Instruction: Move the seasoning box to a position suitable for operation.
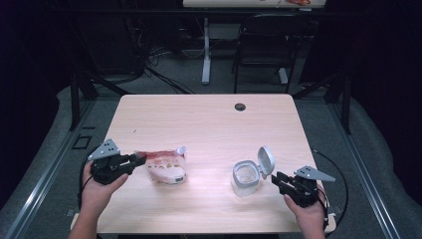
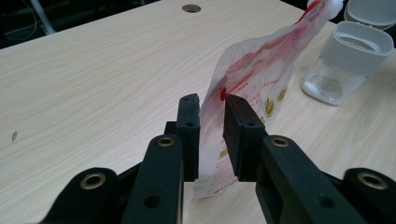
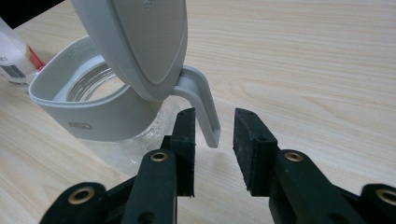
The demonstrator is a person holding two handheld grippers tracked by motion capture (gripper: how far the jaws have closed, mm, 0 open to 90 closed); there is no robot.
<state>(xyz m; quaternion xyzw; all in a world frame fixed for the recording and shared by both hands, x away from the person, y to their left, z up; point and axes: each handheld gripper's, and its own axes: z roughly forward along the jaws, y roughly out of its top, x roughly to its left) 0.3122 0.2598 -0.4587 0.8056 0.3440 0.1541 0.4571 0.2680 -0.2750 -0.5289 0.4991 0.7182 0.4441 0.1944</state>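
Note:
A clear plastic pouch [image 1: 166,167] with red print and a white spout lies left of centre on the wooden table [image 1: 199,119]. My left gripper [image 1: 142,160] comes at it from the left. In the left gripper view the jaws [image 2: 211,105] pinch the pouch's [image 2: 261,70] near edge, which stands upright between the pads. To the right stands a clear jar [image 1: 246,177] with a grey collar, its flip lid [image 1: 266,160] swung up. My right gripper [image 1: 275,178] sits just right of it, open. The lid's tab [image 3: 201,98] hangs between its jaws [image 3: 214,116], close to the left pad.
A round cable hole [image 1: 240,106] sits near the table's far edge. Beyond the table stand a black folding chair [image 1: 263,45] and a white desk leg [image 1: 206,50]. Bare wood stretches across the far half of the table.

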